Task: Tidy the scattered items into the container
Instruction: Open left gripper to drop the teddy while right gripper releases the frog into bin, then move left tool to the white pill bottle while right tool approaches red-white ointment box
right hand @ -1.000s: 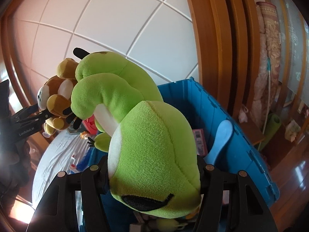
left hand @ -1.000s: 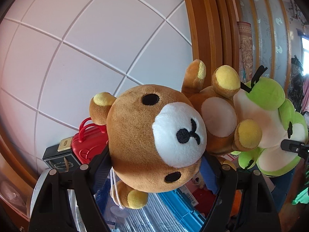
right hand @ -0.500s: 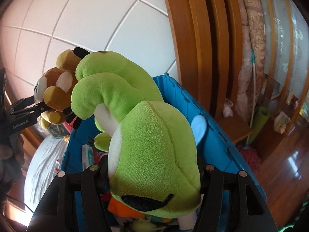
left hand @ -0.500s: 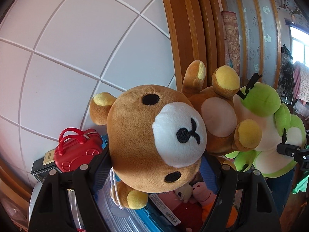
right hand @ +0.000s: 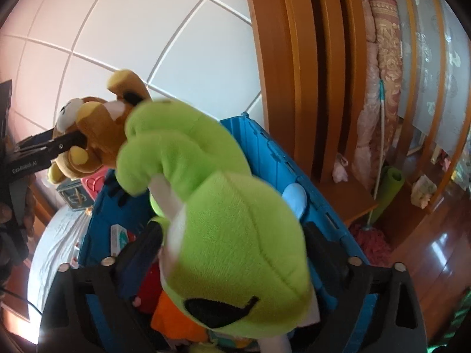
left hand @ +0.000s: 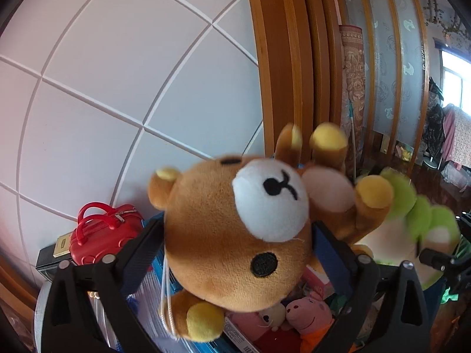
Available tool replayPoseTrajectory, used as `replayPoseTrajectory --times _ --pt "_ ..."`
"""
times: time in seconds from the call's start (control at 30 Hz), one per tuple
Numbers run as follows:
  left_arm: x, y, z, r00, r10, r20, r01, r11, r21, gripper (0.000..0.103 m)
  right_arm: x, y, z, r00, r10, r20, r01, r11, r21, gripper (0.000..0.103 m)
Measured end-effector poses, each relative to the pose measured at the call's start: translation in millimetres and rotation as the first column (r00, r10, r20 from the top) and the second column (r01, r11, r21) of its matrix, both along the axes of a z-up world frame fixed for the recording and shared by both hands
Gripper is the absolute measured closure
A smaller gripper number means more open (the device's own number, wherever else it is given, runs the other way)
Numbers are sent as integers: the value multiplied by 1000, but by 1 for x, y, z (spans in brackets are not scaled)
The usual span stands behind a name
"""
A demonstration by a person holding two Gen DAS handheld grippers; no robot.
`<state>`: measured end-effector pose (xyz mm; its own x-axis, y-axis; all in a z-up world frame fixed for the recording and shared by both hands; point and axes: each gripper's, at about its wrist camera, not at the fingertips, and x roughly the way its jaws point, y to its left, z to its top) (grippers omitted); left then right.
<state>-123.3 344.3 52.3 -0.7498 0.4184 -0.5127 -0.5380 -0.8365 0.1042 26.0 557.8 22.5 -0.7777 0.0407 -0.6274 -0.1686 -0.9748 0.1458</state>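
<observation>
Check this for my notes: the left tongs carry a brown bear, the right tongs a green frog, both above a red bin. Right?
Only the bin's colour is wrong: the bin is blue, as the right wrist view shows. The bear and frog match.

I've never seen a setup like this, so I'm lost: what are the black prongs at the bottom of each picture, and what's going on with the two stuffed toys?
There is no robot: a person holds a two-finger gripper in each hand, each carrying a wide-angle camera looking along its fingers. One picture comes from the left gripper, with a brown plush bear between its fingers. The other comes from the right gripper, with a green plush toy. Both grippers' jaws are opening and the blurred toys look released. Below is a blue bin already holding a pink pig plush and other toys. A red toy suitcase sits beside it.
</observation>
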Motion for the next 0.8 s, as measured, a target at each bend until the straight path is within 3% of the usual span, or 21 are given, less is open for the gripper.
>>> replayPoseTrajectory --times 0.27,0.33,0.8 --pt "-8 -25 -13 998 46 49 -46 999 -7 0 -2 -10 -1 999 49 10 -49 999 -18 0" --pt "-5 -33 -18 997 57 58 -56 998 -8 0 -2 -14 0 994 109 20 -108 994 -27 0" --pt "29 -107 -33 984 159 74 -159 987 -3 0 0 -70 19 976 215 -25 -215 977 -2 0"
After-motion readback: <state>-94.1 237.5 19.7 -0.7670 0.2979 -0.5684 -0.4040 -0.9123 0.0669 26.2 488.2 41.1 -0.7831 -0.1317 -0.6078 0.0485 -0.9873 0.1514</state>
